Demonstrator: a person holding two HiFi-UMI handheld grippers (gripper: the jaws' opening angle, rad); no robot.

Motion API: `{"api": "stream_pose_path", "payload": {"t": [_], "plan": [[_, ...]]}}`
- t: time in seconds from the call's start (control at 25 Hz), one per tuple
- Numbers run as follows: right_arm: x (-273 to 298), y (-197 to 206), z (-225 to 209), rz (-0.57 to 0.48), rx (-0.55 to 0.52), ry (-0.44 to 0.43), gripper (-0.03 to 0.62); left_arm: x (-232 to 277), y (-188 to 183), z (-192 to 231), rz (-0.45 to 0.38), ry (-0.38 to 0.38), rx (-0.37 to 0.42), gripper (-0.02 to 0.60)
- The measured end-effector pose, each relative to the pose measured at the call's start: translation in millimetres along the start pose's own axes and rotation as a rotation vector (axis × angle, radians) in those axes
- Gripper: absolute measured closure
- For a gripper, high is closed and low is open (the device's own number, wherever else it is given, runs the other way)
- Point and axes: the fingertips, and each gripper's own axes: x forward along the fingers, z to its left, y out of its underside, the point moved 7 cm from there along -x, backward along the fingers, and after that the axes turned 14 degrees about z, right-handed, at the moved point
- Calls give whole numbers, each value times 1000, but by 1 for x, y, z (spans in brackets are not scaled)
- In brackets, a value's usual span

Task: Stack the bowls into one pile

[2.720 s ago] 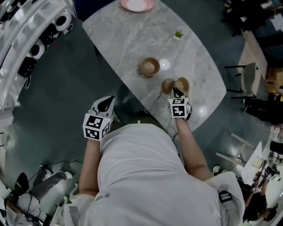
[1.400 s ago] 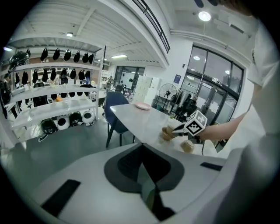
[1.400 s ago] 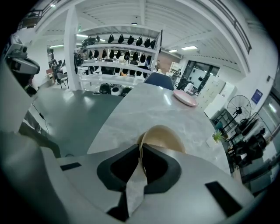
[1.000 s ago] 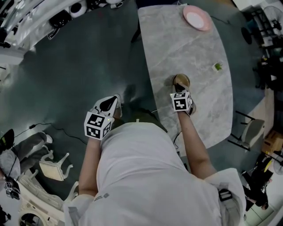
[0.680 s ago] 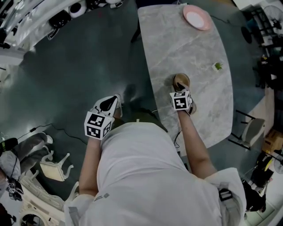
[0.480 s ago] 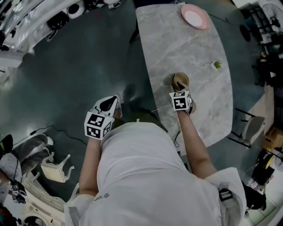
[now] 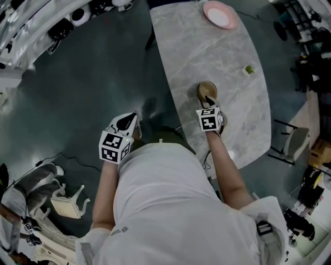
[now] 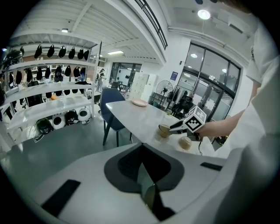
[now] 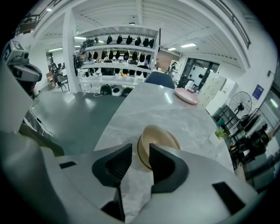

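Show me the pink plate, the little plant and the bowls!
pink plate [image 7: 220, 14]: head view, on its pale middle.
little plant [image 7: 249, 69]: head view, on its green leaves.
bowls [image 9: 158, 137]: right gripper view, on the inside of the nearer bowl.

**Bowl placed; grip released**
The tan bowl [image 9: 156, 140], earlier held by the right gripper [image 9: 140, 153] well apart from the lone bowl [image 9: 175, 139], is now found tilted inside it; the jaws, formerly closed on its rim, are found parted.
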Motion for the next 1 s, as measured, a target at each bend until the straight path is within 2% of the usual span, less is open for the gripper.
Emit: {"api": "stream_pose_path", "payload": {"t": [0.6,0.88,1.0], "plan": [[10,6,5,9,-5,31,462,-6,11,6,8,-14,-15,578],[11,6,5,0,-15,71,561,-9,16,9,6,-26,-22,578],[15,8,4,3,-14,77,579,-11,19,7,6,-29,-22,578]]}}
